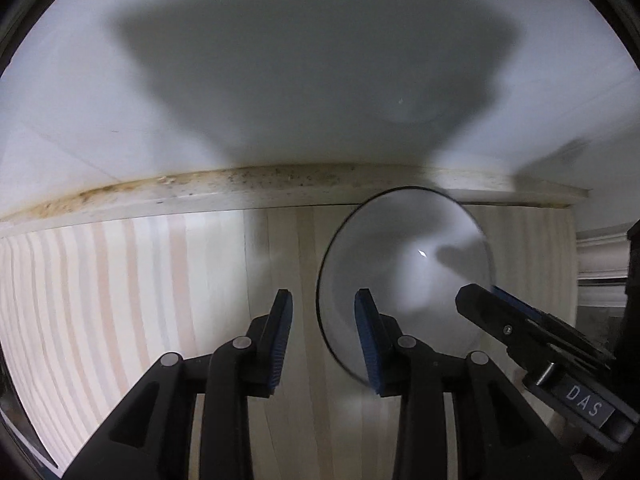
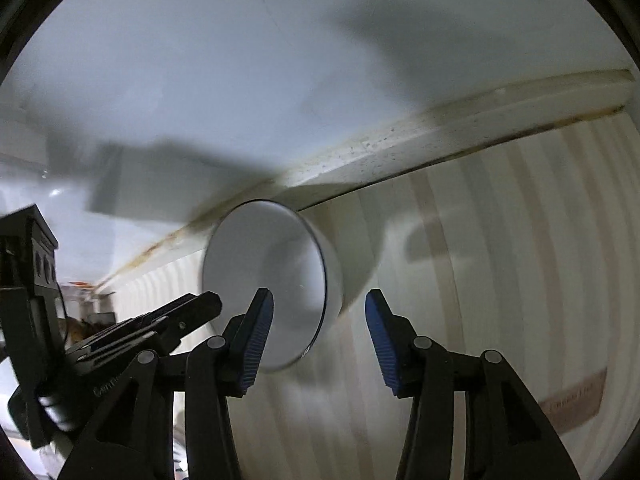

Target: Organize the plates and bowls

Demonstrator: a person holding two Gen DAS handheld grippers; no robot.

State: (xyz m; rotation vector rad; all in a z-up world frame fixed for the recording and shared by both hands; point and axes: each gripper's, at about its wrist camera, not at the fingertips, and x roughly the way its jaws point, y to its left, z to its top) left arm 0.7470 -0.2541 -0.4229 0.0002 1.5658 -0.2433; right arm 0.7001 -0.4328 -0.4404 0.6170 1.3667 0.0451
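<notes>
A white bowl (image 1: 404, 264) with a thin dark rim sits on the striped wooden counter (image 1: 120, 300), close to the back wall. My left gripper (image 1: 323, 320) is open and straddles the bowl's left rim, one pad inside and one outside, neither pressing. The right gripper (image 1: 484, 296) reaches over the bowl's opposite side. In the right wrist view the same bowl (image 2: 264, 276) shows its side wall. My right gripper (image 2: 318, 316) is open, with that wall between its pads and not touched. The left gripper (image 2: 200, 308) comes in from the left.
A stained sealant seam (image 1: 240, 184) runs where the counter meets the white wall (image 1: 320, 60). The counter ends at the right (image 1: 574, 248). A brownish label (image 2: 572, 404) lies on the wood at the right. Blurred clutter (image 2: 80, 320) shows far left.
</notes>
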